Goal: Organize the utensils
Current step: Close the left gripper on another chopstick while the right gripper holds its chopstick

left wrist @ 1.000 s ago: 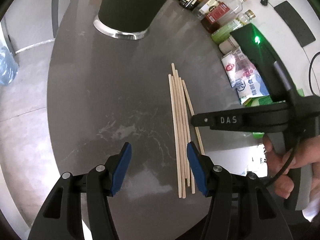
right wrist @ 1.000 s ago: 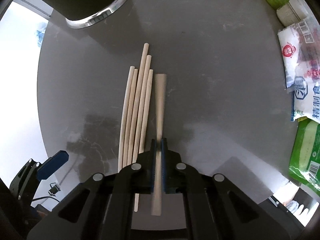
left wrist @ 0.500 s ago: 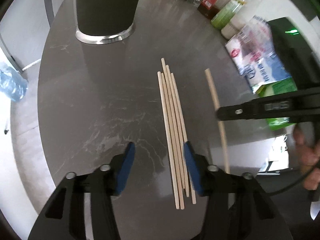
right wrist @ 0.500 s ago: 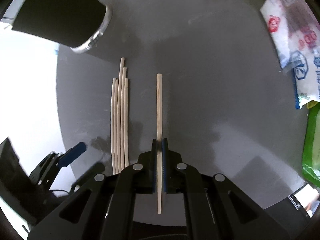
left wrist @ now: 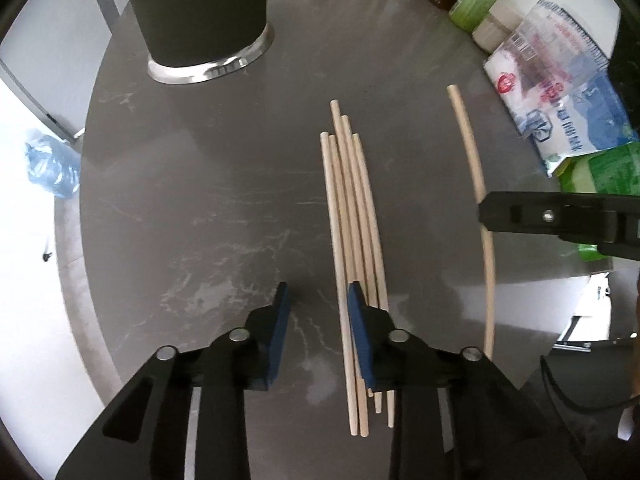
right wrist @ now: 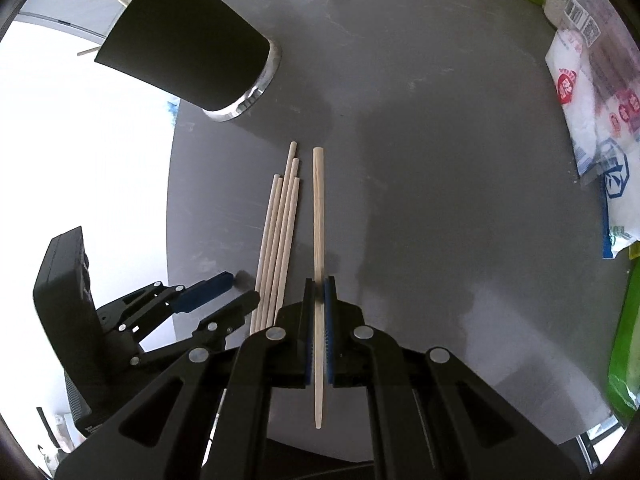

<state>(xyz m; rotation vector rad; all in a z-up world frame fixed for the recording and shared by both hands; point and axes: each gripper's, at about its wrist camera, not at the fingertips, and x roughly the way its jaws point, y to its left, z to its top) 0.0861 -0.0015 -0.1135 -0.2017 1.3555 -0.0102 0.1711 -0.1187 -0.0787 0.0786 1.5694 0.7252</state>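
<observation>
Several wooden chopsticks (left wrist: 352,240) lie side by side on the round grey table (left wrist: 200,208); they also show in the right wrist view (right wrist: 280,240). My right gripper (right wrist: 319,284) is shut on one chopstick (right wrist: 318,216) and holds it above the table, right of the bundle; it shows in the left wrist view (left wrist: 472,160). My left gripper (left wrist: 318,300) is open, low over the near end of the bundle, its right pad (left wrist: 356,312) beside the sticks. A black utensil holder (right wrist: 188,60) with chopstick ends poking out stands at the far left.
Food packets (left wrist: 560,100) and bottles (left wrist: 476,4) crowd the table's far right edge; a green packet (right wrist: 624,340) lies at the right. The table's rim (right wrist: 170,200) runs close on the left.
My right gripper has lifted one chopstick off the bundle and carried it up and to the right. My left gripper has moved in over the bundle's near end.
</observation>
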